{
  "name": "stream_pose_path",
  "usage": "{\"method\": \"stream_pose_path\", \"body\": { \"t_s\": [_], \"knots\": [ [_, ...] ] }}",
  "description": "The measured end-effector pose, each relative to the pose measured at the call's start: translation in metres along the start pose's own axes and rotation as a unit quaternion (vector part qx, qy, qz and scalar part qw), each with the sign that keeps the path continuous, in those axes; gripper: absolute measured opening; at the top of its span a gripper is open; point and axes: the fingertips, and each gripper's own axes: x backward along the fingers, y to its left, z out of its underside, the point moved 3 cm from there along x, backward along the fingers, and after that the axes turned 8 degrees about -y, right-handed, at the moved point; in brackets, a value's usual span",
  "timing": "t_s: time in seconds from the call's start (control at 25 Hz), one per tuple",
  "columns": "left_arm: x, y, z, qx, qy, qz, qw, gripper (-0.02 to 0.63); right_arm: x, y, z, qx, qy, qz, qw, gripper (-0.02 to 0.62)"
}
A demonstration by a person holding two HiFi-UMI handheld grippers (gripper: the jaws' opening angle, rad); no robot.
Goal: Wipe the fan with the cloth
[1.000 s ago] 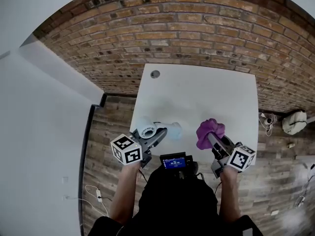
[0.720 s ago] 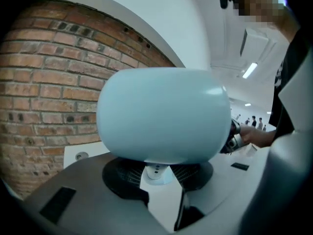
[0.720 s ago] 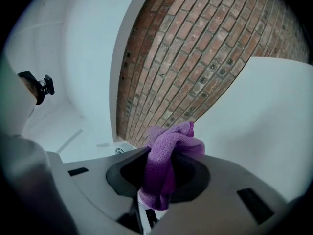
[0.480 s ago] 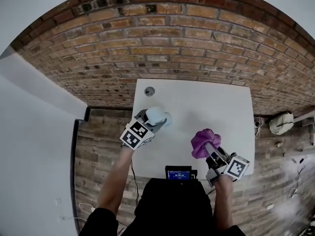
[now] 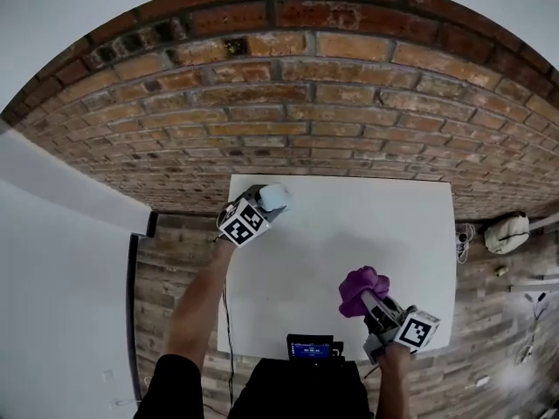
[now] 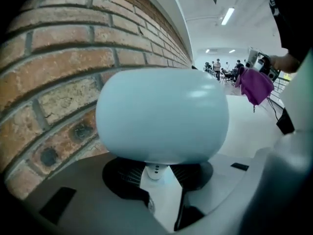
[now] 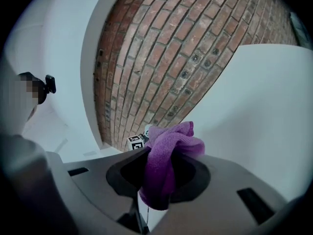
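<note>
Left side: you are holding the left gripper (image 5: 262,205) out at the far left corner of the white worktop (image 5: 349,225), close against the brick wall (image 5: 306,103). Its fingers (image 6: 126,177) are pinching the fan (image 5: 274,196) at the narrow white neck under its rounded pale blue body. In the left gripper view that body is filling the frame just beyond the fingertips, with the brickwork running along its left. The marker cube (image 5: 242,223) is facing up toward your head. Whether the fan is resting on the worktop or hanging just above it, I cannot tell.

Right side: you are keeping the right gripper (image 5: 376,304) over the near right part of the worktop, well apart from the fan. Its fingers (image 7: 191,178) are pinching the purple cloth (image 5: 360,286), which is bunching up above the fingertips and trailing down between them. The cloth is not touching the fan. The right gripper is pointing across the worktop toward the left gripper and the wall.
</note>
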Motion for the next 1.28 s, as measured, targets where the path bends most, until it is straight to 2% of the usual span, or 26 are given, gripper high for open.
{"method": "stream_pose_path", "body": {
  "t_s": [0.16, 0.36, 0.44, 0.48, 0.6, 0.68, 0.76, 0.8, 0.84, 0.88, 0.96, 1.12, 1.16, 1.28],
  "knots": [
    [-0.029, 0.029, 0.008, -0.03, 0.015, 0.016, 0.9993, 0.153, -0.023, -0.015, -0.023, 0.006, 0.019, -0.004, 1.0, 0.094],
    [-0.045, 0.051, 0.013, -0.021, -0.001, 0.031, 0.9993, 0.153, -0.04, -0.023, -0.028, -0.003, 0.041, -0.012, 0.999, 0.094],
    [-0.047, 0.059, 0.012, -0.015, -0.002, 0.023, 0.9996, 0.156, -0.045, -0.023, -0.025, -0.006, 0.048, -0.019, 0.999, 0.094],
    [-0.047, 0.063, 0.012, -0.008, -0.002, 0.013, 0.9999, 0.193, -0.047, -0.024, -0.024, -0.007, 0.051, -0.024, 0.998, 0.094],
    [-0.034, 0.069, 0.014, 0.037, -0.014, -0.031, 0.9987, 0.281, -0.054, -0.025, -0.02, -0.007, 0.058, -0.031, 0.998, 0.094],
    [-0.018, 0.067, 0.023, 0.096, -0.02, -0.079, 0.992, 0.295, -0.055, -0.026, -0.018, -0.005, 0.063, -0.031, 0.998, 0.094],
    [-0.004, 0.052, 0.034, 0.188, -0.032, -0.121, 0.9742, 0.295, -0.056, -0.027, -0.017, -0.005, 0.065, -0.032, 0.997, 0.094],
    [-0.002, 0.038, 0.038, 0.235, -0.039, -0.122, 0.9635, 0.291, -0.056, -0.028, -0.016, -0.007, 0.064, -0.032, 0.997, 0.094],
    [-0.005, 0.02, 0.042, 0.272, -0.043, -0.106, 0.9553, 0.245, -0.056, -0.028, -0.015, -0.009, 0.063, -0.032, 0.997, 0.094],
    [-0.013, 0.003, 0.044, 0.296, -0.04, -0.082, 0.9508, 0.183, -0.056, -0.028, -0.014, -0.01, 0.063, -0.031, 0.997, 0.094],
    [-0.034, -0.016, 0.047, 0.315, -0.024, -0.05, 0.9474, 0.15, -0.054, -0.027, -0.012, -0.005, 0.067, -0.023, 0.997, 0.094],
    [-0.06, 0.01, 0.048, 0.365, -0.014, -0.067, 0.9285, 0.146, -0.049, -0.026, -0.01, 0.004, 0.073, -0.013, 0.997, 0.094],
    [-0.063, 0.018, 0.049, 0.364, -0.005, -0.071, 0.9285, 0.126, -0.047, -0.026, -0.01, 0.003, 0.072, -0.012, 0.997, 0.094],
    [-0.069, 0.033, 0.056, 0.342, 0.031, -0.074, 0.9363, 0.126, -0.043, -0.027, -0.01, -0.002, 0.068, -0.009, 0.998, 0.094]
  ]
}}
